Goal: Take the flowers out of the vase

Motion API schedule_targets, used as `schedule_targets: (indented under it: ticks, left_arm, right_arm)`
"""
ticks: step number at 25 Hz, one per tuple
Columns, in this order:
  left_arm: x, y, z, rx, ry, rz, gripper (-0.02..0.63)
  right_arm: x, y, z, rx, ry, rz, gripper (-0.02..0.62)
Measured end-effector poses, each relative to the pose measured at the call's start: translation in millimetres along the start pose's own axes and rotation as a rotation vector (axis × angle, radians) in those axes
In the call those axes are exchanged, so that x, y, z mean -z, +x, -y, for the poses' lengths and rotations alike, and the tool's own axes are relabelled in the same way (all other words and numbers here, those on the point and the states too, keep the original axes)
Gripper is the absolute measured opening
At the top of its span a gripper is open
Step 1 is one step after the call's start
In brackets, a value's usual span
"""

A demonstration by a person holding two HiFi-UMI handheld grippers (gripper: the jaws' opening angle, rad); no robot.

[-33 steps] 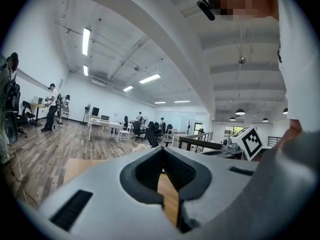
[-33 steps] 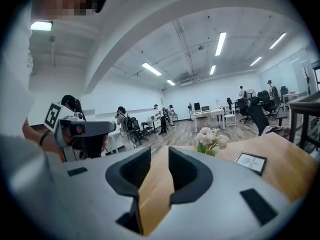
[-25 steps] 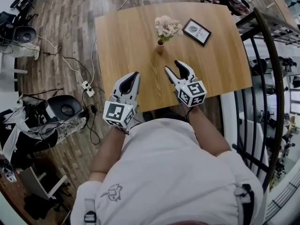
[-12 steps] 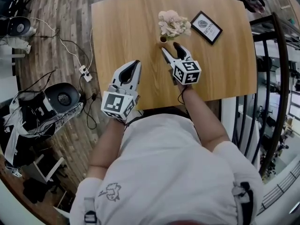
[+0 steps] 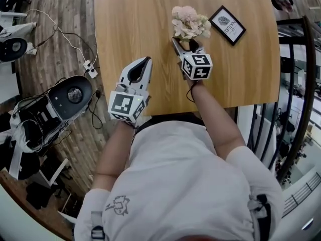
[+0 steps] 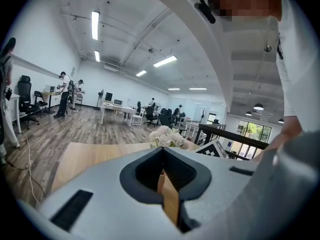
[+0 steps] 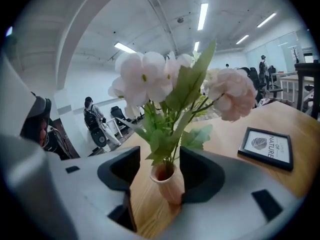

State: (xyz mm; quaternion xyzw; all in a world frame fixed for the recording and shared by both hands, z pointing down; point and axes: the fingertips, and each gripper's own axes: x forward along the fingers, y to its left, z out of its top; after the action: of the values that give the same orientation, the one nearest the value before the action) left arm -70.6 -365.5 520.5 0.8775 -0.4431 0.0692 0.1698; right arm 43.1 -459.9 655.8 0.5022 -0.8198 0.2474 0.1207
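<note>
Left of centre in the head view, the left gripper (image 5: 145,62) sits over the near part of the table (image 5: 120,19). Its jaws are together with nothing in them, and it points forward and slightly down, well short of the vase (image 7: 168,183). At upper centre, the flowers (image 5: 188,23) stand upright in that small vase, with the stems (image 7: 172,146) bunched at its mouth. They look artificial, so I'd expect them to be light, with soft blooms that crush and thin, bendy stems. The vase is narrow and probably tips easily. The best hold looks to be low on the bunched stems, just above the rim, not on the heads or leaves. The stems may fit snugly, so the vase could lift with them and may need pinning with the spare gripper. The right gripper (image 5: 183,44) has its arm stretched out and is tilted down at the vase. Its jaws have just been opening and now stand wide on either side of the vase body. The vase is close against the right-side pad, but I see no squeeze. The gripper sits low for a stem grasp and likely needs to come up. Toward the upper right, a picture frame (image 5: 228,25) lies flat near the flowers, clear of the gripper.
</note>
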Motion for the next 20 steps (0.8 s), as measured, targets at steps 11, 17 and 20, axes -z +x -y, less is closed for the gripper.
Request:
schedule_targets:
  ticks: [11, 17, 20]
  left_arm:
    - [23.4, 5.6, -3.5, -0.02, -0.013, -0.039, 0.005]
    - [32.3, 3.9, -4.3, -0.029, -0.027, -0.043, 0.005]
    - [32.4, 4.0, -3.5, -0.03, -0.034, -0.04, 0.003]
  right_arm:
    - [8.1, 12.9, 12.5, -0.016, -0.031, 0.009, 0.159]
    - [10.5, 16.4, 14.3, -0.025, -0.055, 0.003, 0.081]
    - [8.8, 15.4, 15.2, -0.025, -0.054, 0.006, 0.07]
